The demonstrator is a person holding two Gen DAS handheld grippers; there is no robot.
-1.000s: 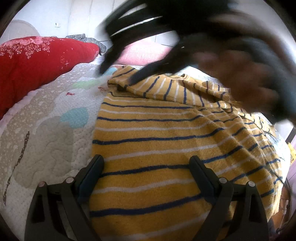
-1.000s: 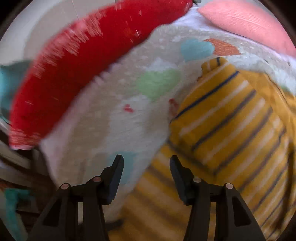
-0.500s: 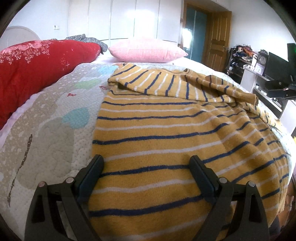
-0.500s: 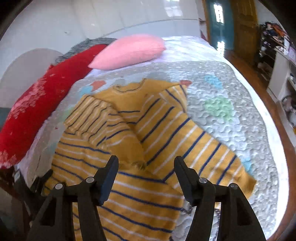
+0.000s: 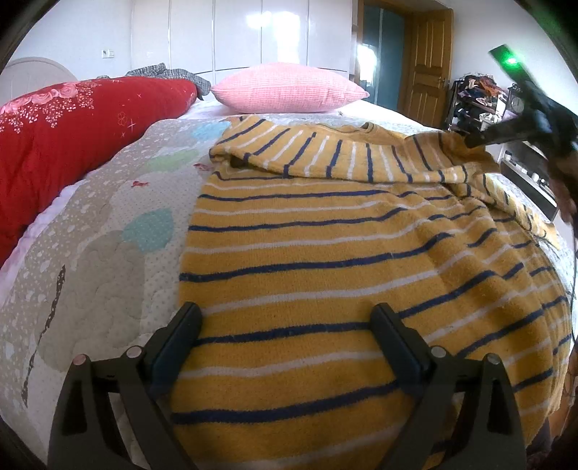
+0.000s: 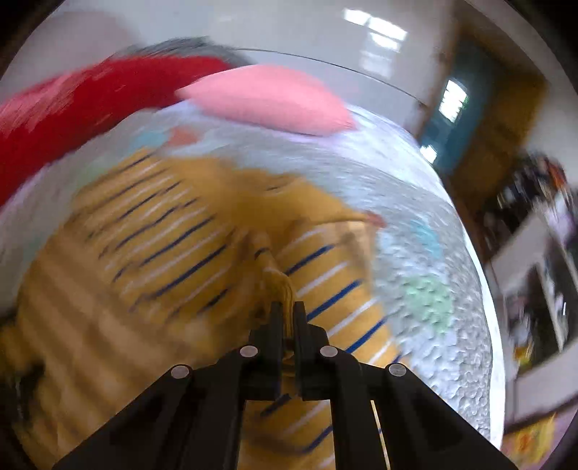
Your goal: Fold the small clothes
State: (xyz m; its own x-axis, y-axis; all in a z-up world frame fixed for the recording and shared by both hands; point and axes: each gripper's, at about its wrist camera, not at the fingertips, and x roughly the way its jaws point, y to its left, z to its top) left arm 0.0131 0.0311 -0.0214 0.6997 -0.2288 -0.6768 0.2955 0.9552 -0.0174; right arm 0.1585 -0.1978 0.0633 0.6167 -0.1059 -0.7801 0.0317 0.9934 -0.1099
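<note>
Nearest to us, in the left wrist view, the left tool (image 5: 285, 321) hovers low over the near hem of a yellow sweater (image 5: 325, 260) with navy and white stripes; its two black fingers (image 5: 177, 340) stand wide apart and grip nothing. The sweater lies spread across a bed (image 5: 90, 253) covered by a pale quilt with pastel patches, its body reaching from the near edge toward the head of the bed. One sleeve (image 5: 318, 155) is folded across the chest, just below the neckline. Further out, at the right edge of this view, the right tool (image 5: 469, 139) is clenched on a fold of the sweater's other sleeve, lifting it a little off the bed. The right wrist view is badly blurred, but we can make out its fingers (image 6: 276, 318) pressed together with a bunched strip of yellow knit caught between them, and the cloth appears to hang taut from that pinch. Beyond the sweater, a red quilt (image 5: 72, 126) with a flower print lies heaped along the left side, and a pink pillow (image 5: 285, 86) rests at the head of the bed. Behind it stand white wardrobe doors (image 5: 234, 32) and a wooden door (image 5: 430, 61).
</note>
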